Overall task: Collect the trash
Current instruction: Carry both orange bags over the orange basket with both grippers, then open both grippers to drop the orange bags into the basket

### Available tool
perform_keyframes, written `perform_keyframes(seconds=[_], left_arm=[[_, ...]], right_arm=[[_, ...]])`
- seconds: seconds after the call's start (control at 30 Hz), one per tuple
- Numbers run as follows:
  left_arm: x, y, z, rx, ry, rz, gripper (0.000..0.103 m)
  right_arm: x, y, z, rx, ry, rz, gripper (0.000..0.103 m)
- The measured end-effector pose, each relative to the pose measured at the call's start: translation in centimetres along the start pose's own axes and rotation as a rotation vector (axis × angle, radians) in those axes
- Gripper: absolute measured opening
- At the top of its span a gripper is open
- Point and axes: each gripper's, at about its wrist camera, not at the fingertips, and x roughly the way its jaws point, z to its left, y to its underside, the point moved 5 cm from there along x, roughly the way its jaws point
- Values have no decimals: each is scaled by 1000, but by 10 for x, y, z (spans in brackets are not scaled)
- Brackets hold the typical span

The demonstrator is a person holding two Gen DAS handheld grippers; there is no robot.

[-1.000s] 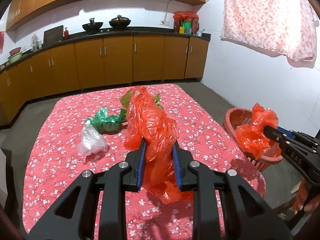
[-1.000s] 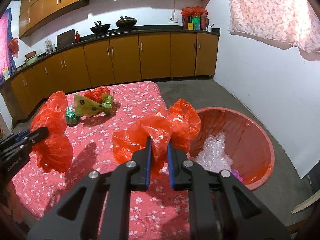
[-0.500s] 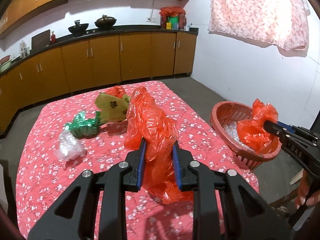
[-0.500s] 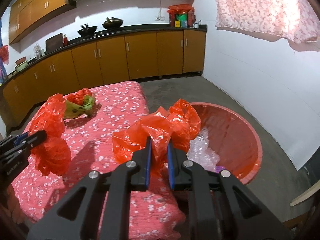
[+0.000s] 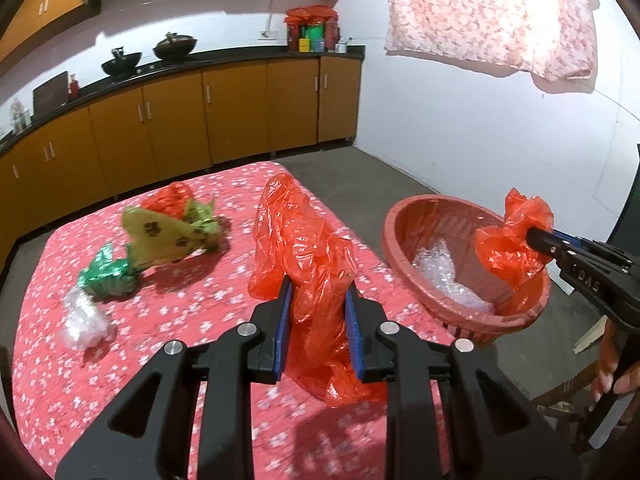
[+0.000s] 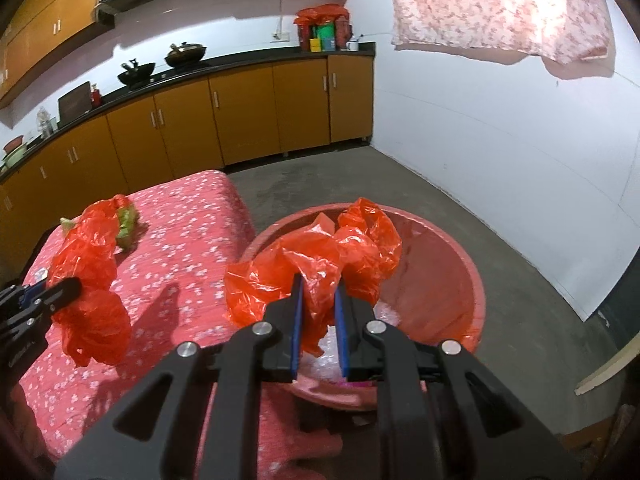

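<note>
Carrying trash to the red basket (image 6: 460, 280): the right gripper (image 6: 318, 312), clamped on a red plastic bag (image 6: 320, 260), hangs over the basket; next, open there. The left gripper (image 5: 316, 316) pinches another red bag (image 5: 300, 240) above the table (image 5: 60, 360).

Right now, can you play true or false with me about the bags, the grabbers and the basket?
1. Each gripper is clamped on a red plastic bag. True: the left gripper pinches one red bag, and the right gripper pinches the other red bag.
2. The red basket is empty. False: clear crumpled plastic lies inside.
3. The right gripper's bag hangs over the basket. True.
4. All the trash is off the table. False: a green wrapper, a yellow-green bag and a clear plastic wad lie on the flowered tablecloth.
</note>
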Motion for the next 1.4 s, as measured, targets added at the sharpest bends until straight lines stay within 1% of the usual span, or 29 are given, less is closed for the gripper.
perform_keyframes(seconds=[0.17,0.5,0.67,1.07,1.13,1.17,1.23,1.4], left_arm=[[13,-10,-22,23,51,1,25],[43,-32,-79,82,190,-14,24],[62,-38,-100,102,231,-1,24],[92,-37,-129,123,290,37,25],[96,-36,-130,122,291,48,26],[98,-34,-131,118,289,55,26],[101,-32,-130,111,289,68,31],[104,-27,-126,98,289,86,35]], right_arm=[[8,-2,-17,31,19,0,15],[26,-10,-52,86,38,-7,15],[34,-12,-64,101,37,-13,15],[42,-15,-78,115,33,-30,16],[45,-14,-80,125,20,-26,23],[46,-13,-81,132,13,-24,24],[48,-13,-84,147,0,-20,25],[51,-11,-88,166,-6,-8,29]])
